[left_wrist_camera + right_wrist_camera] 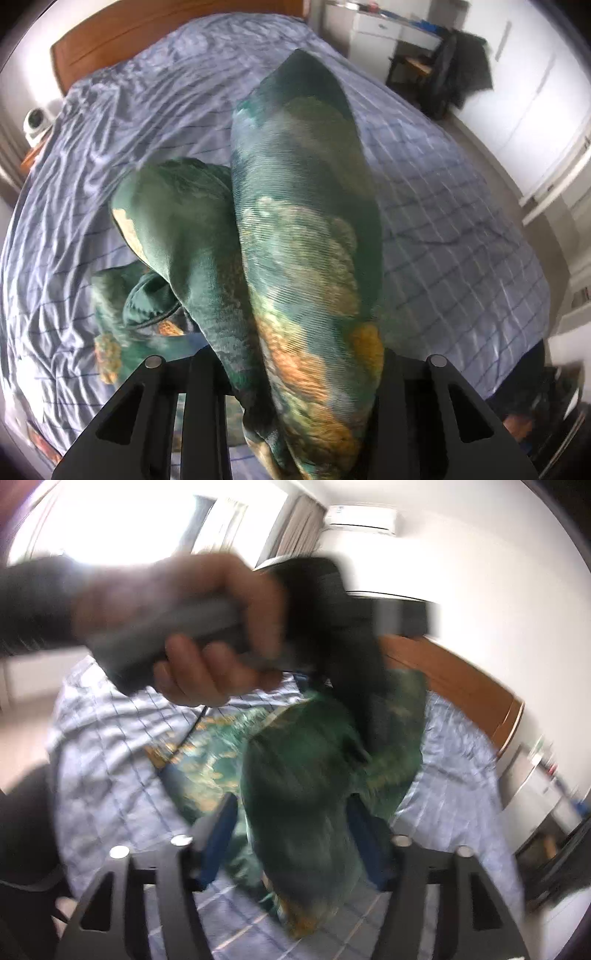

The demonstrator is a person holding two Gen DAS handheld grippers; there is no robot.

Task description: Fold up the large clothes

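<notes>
Left wrist view, straight ahead: the green garment (303, 221) hangs right between the fingers (207, 406), blocking the middle.
Left of it: more bunched green cloth lying on the bed (443, 206), so it's lumpy there.
Far left: open blue sheet up to the wooden headboard (147, 33).
Far left edge: small white gadget (35, 123) on a bedside stand, just off the mattress.
Right side: bare sheet, then floor; dark chair (447, 81) sits well apart at the far right.
Right wrist view: the person's hand (207, 635) and the other gripper's body cross the whole upper middle, pretty blurry.
Below that: garment fills the gap between the fingers (218, 838); sheet is open left and right.
</notes>
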